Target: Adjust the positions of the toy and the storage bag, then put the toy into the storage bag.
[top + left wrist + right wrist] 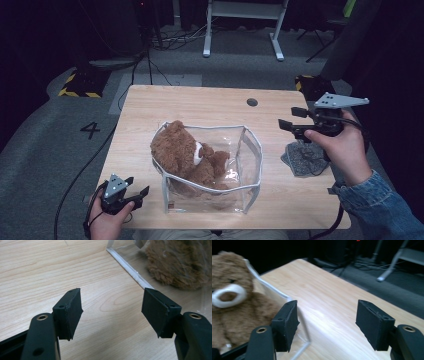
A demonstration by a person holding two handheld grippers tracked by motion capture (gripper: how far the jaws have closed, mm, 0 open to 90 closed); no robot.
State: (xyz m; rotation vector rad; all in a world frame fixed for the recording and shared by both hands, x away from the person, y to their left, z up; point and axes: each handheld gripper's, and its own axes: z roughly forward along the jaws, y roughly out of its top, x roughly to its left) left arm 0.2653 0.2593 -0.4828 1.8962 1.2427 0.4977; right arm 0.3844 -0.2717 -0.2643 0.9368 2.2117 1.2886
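Left gripper [134, 194]: jaws wide apart, nothing between them, resting low at the table's [150, 107] near edge beside the bag.
Right gripper [292, 119]: jaws also spread and empty, held above the table right of the bag.
Clear bag [250, 150]: mid-table, top gaping.
Teddy bear [182, 152]: half inside, head poking out, likely being packed.
Grey cloth [302, 157]: under right hand.

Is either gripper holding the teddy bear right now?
No: the teddy bear sits in the clear bag, while the left gripper and right gripper stand open and apart from it.
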